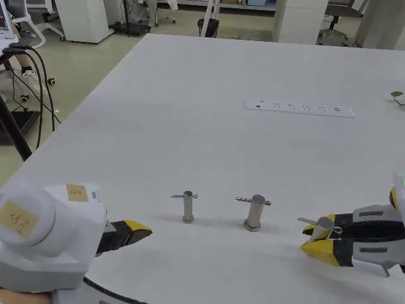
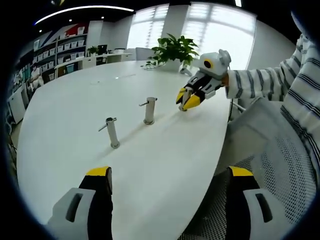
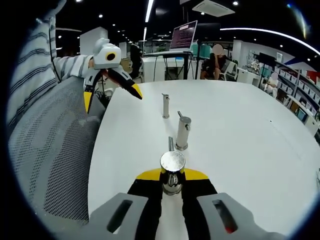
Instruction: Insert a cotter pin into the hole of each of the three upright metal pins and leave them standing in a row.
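Note:
Two upright metal pins [image 1: 188,208] [image 1: 254,213] stand side by side on the white table [image 1: 209,126], each with a cotter pin through its top. My right gripper [image 1: 316,237] is shut on the third metal pin [image 1: 325,223], holding it upright at the right end of the row; a cotter pin [image 1: 308,221] sticks out of it. In the right gripper view the held pin [image 3: 172,172] sits between the yellow jaws, with the other two pins [image 3: 183,132] [image 3: 165,105] beyond. My left gripper [image 2: 170,175] is open with nothing in it, left of the row [image 1: 130,235].
A white power strip [image 1: 299,107] lies far back on the table. A mesh chair [image 2: 270,150] stands at the table's near edge. Office chairs, cables and a cabinet [image 1: 82,19] are on the floor beyond the table.

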Motion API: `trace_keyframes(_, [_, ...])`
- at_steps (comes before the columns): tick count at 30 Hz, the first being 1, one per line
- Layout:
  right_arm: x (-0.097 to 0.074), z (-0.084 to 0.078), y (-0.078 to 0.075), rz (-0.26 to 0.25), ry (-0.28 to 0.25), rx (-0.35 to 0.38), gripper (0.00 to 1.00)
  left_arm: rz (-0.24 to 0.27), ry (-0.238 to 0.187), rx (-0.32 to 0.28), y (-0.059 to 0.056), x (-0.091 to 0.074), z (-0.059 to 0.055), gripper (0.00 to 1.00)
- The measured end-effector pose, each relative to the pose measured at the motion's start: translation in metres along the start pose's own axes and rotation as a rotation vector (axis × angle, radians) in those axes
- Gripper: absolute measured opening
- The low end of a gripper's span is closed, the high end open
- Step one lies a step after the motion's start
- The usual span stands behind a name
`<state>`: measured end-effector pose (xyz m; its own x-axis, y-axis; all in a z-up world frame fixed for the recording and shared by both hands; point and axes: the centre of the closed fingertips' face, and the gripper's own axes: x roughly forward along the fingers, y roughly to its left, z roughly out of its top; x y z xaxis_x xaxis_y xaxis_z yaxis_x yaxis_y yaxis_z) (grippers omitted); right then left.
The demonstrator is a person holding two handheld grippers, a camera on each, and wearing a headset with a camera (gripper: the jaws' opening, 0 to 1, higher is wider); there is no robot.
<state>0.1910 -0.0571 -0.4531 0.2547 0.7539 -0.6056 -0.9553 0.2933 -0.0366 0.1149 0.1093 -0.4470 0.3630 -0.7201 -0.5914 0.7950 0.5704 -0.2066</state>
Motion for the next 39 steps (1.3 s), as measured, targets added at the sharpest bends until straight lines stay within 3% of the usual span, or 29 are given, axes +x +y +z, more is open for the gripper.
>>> trace_keyframes(13, [-0.002,-0.012,-0.028,0.015,0.028,-0.056,0.09,0.017,0.013,-0.027,0.0,-0.003,-0.005,0.93])
trace_keyframes(17, [0.004,-0.018,-0.032,0.02,0.049,-0.071,0.09,0.031,0.018,-0.033,0.003,-0.004,-0.005,0.94])
trace_keyframes(39, [0.015,-0.023,-0.035,0.073,0.022,-0.081,0.09,0.023,0.038,-0.056,-0.004,0.0,-0.007,0.94])
